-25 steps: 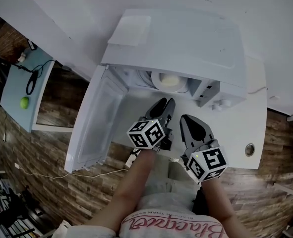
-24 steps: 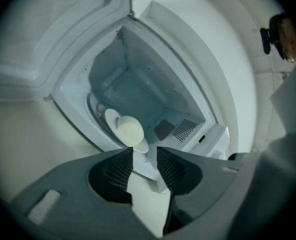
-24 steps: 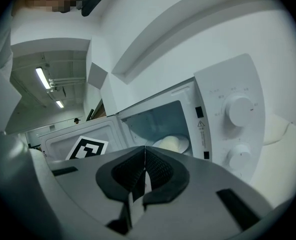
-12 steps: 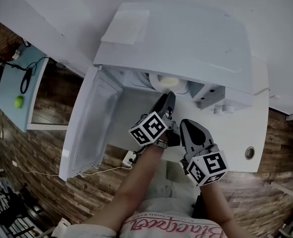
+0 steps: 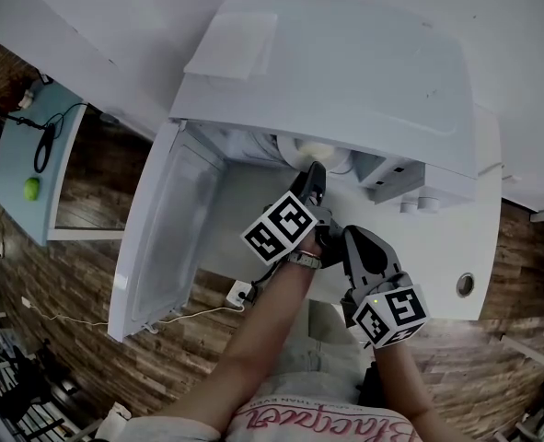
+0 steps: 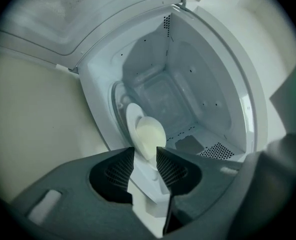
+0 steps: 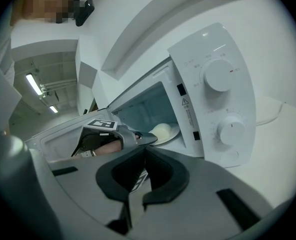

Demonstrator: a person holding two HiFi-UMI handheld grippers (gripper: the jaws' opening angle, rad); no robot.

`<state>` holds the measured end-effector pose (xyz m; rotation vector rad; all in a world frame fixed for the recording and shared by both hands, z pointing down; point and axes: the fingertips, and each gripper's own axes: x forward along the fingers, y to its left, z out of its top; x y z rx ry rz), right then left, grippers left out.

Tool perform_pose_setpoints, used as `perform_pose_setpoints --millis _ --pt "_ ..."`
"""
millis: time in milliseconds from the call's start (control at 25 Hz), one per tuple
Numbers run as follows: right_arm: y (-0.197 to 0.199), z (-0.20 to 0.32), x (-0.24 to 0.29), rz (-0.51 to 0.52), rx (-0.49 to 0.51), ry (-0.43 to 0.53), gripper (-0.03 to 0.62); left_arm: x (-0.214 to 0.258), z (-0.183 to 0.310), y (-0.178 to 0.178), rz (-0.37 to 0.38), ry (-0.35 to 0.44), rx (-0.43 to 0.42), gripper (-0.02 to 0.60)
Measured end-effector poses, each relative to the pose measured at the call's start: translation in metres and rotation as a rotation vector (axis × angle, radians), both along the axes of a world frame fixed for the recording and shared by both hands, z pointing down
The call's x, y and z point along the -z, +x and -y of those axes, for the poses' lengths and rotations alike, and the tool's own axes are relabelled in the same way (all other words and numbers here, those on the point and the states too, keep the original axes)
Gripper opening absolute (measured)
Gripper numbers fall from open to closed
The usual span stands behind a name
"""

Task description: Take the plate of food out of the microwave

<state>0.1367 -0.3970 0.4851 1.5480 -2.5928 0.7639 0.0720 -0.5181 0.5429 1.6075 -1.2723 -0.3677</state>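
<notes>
White plastic formed the casing of the microwave (image 5: 345, 72), which stood on a white surface (image 5: 456, 238) with its door (image 5: 161, 247) standing wide open on the microwave's left side. The plate (image 6: 130, 116) lay inside the microwave's cavity, close to the front opening, and carried a pale, rounded portion of food (image 6: 150, 134). The left hand-held gripper (image 6: 145, 153) was at the mouth of the microwave with its jaws set a little apart. The near edge of the plate and food stood at the gap between the tips, and contact could not be confirmed. The right hand-held gripper (image 7: 145, 149) was in front of the microwave, outside the cavity, with its jaws brought together and nothing between them. Two round dials (image 7: 219, 76) sat one above the other on the microwave's control panel, to the right of the cavity. A flat white rectangular item (image 5: 235, 44) lay on top of the microwave, towards its door-hinge side.
</notes>
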Motion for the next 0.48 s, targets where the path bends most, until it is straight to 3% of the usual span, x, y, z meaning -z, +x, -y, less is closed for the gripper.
perform_pose_setpoints --millis 240,480 --pt "0.012 0.002 0.004 -0.042 -0.035 0.019 0.012 -0.008 0.0 -0.005 -0.047 -0.122 0.016 0.098" --pt "0.013 0.002 0.008 -0.049 -0.044 0.024 0.012 -0.007 -0.002 -0.004 -0.174 -0.136 0.031 0.057"
